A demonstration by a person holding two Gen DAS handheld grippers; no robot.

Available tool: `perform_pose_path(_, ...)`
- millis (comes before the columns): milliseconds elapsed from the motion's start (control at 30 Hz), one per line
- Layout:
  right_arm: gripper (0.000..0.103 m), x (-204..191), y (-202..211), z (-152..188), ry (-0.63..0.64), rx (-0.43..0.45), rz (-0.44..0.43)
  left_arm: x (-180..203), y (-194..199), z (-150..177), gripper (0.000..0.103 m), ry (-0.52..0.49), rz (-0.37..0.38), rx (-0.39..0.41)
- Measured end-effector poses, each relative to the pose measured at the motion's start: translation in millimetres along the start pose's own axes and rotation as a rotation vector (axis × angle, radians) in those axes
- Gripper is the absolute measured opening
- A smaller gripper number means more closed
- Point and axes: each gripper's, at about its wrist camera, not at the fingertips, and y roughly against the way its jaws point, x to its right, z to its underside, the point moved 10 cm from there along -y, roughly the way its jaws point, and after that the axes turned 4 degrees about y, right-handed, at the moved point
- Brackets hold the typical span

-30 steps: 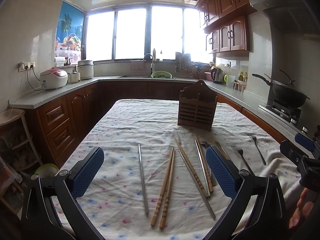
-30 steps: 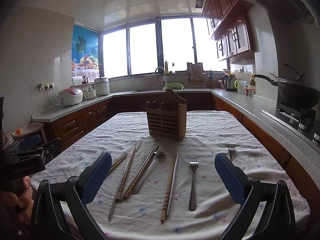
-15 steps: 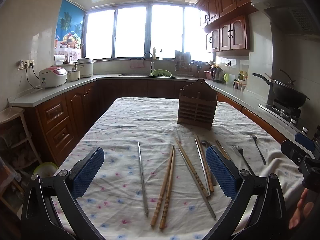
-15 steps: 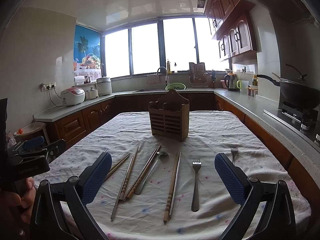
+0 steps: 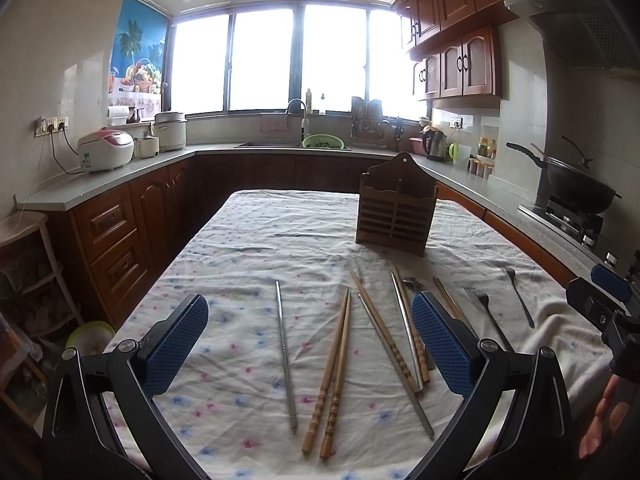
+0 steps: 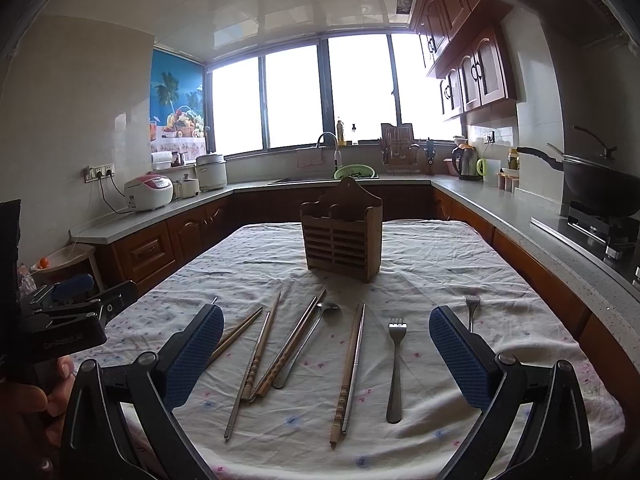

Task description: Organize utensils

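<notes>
A slatted wooden utensil holder (image 5: 394,214) (image 6: 341,236) stands upright on the floral tablecloth (image 5: 248,264) (image 6: 432,264). In front of it lie several wooden and steel chopsticks: a single steel one (image 5: 285,352), a wooden pair (image 5: 332,376), and a mixed wood-and-steel pair (image 6: 349,368). A spoon (image 6: 308,344) and two forks (image 6: 395,364) (image 6: 472,308) lie to the right. My left gripper (image 5: 310,340) hovers open above the chopsticks, holding nothing. Over the cutlery, my right gripper (image 6: 326,352) is open and holds nothing as well.
Counters wrap the room with a rice cooker (image 5: 105,155), a sink with a green basket (image 5: 322,142), a kettle (image 6: 466,162) and a wok (image 6: 600,188) on the stove. A person's hand holds the other gripper at each view's edge (image 5: 600,428) (image 6: 60,336).
Both views have tilted slightly, so the table and holder sit a little lower in frame. The utensils lie as before and both grippers stay open.
</notes>
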Motion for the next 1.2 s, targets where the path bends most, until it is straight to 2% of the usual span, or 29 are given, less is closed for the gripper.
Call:
perform_pose_path(300, 0.103, 10.6, -15.5, 0.7, -0.033, -0.05, -0.025, -24.3, -30.3, 2.9, 0.103, 0.092, 0.018, -0.111)
perform_pose_path(433, 0.103, 16.1, -25.4, 2.9, -0.042, -0.08, -0.03, -36.3, -45.0, 3.5, 0.103, 0.114, -0.001, -0.154)
perform_pose_path(733, 0.101, 29.6, -49.0, 10.7, -0.065, -0.149, -0.031, -43.5, -70.0, 1.8, 0.103, 0.099, -0.027, -0.205)
perform_pose_path(867, 0.093, 38.2, -61.3, 14.0, -0.087, -0.183, -0.029, -42.8, -82.5, 3.8, 0.103, 0.082, -0.032, -0.24)
perform_pose_path(1033, 0.084, 52.2, -85.6, 24.5, -0.108, -0.258, -0.015, -47.0, -106.0, 8.1, 0.094, 0.049, -0.049, -0.302)
perform_pose_path(1200, 0.074, 67.6, -112.7, 39.4, -0.132, -0.341, -0.006, -51.4, -140.4, 21.4, 0.079, 0.008, -0.066, -0.41)
